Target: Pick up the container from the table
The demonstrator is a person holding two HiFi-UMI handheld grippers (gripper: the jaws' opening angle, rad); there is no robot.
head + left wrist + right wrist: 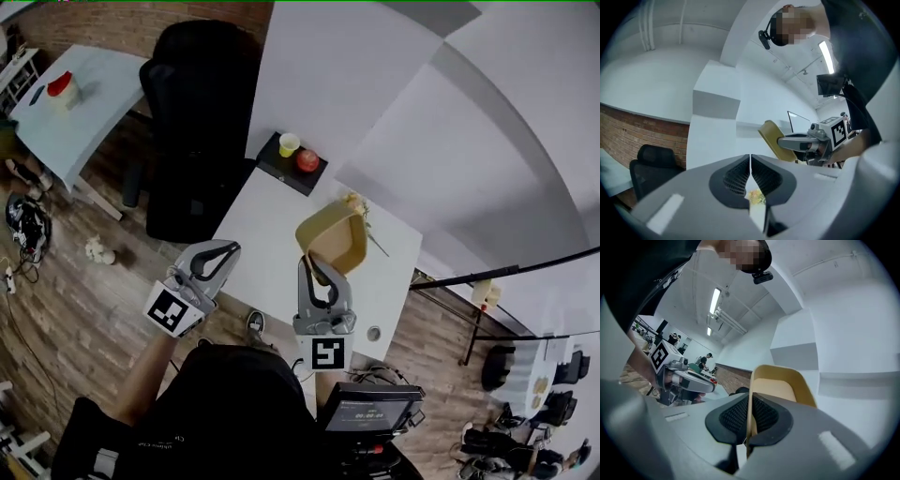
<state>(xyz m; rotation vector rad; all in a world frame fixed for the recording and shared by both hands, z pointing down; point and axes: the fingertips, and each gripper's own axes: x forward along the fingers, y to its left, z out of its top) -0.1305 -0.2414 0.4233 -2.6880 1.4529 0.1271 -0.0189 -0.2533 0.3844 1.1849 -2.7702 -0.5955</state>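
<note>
A tan, tub-shaped container [336,236] hangs tilted above the white table [267,234], its open side facing my head camera. My right gripper [315,269] is shut on the container's near rim; in the right gripper view the thin tan wall [780,385] runs up between the closed pads at my right gripper [750,405]. My left gripper [226,251] is off the table's left edge, shut with nothing between its pads, as the left gripper view [750,161] also shows. From there the container [772,137] and the right gripper [802,143] lie ahead to the right.
A black tray [281,167] at the table's far corner bears a yellow cup [289,143] and a red apple [307,160]. A flower sprig [362,212] lies behind the container. A black office chair [202,112] stands left of the table. White wall panels rise behind.
</note>
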